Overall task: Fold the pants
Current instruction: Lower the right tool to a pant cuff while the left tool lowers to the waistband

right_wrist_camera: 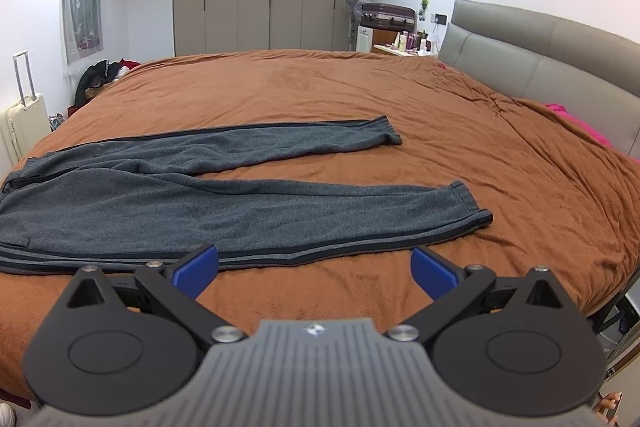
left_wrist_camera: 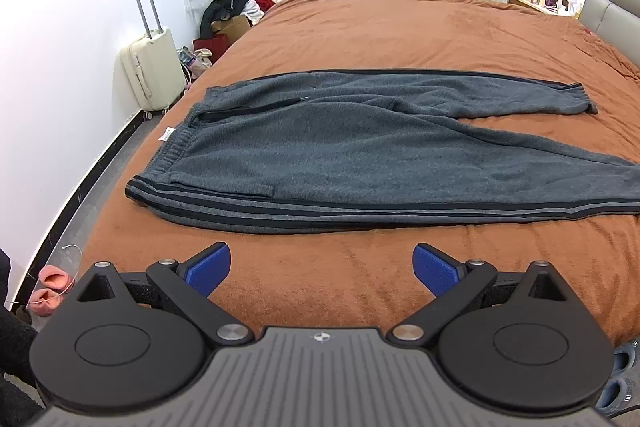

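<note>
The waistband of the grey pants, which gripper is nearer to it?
Left. The left gripper hovers open near the waistband end of the pants. The right gripper hovers open farther along, by the near leg's cuff.

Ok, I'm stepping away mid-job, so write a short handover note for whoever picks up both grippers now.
Left gripper: open, holding nothing, short of the near striped edge by the waistband end.
Right gripper: open, holding nothing, near the lower leg; whether its left finger touches the fabric is unclear.
Pants: flat on the brown bedspread, waistband left, legs spread right.
Done: laid out.
Left: every fold.
</note>
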`<state>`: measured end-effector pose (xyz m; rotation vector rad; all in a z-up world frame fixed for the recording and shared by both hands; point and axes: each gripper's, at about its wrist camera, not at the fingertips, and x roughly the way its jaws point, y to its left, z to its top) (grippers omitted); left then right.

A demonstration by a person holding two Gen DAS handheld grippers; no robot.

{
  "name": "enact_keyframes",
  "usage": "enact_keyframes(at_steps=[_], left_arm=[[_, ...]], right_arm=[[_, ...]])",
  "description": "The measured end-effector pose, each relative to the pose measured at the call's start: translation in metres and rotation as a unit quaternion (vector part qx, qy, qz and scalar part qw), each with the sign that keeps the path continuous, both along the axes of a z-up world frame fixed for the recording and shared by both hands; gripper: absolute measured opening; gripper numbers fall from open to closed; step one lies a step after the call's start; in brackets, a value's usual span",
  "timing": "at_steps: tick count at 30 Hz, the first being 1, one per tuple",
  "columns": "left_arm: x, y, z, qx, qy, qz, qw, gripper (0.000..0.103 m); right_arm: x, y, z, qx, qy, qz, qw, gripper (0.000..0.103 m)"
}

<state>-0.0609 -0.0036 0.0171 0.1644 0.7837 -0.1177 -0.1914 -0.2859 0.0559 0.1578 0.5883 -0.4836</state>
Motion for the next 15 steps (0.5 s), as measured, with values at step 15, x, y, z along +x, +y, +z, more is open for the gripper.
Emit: enact_keyframes(at_steps=[15], left_arm=[[0.071, 0.075, -0.051, -0.037, 0.041, 0.034, 0.9979, 0.103]], right_arm=[[0.023, -0.096, -0.046, 0.091, -0.04, -0.046, 0.994, 0.098]])
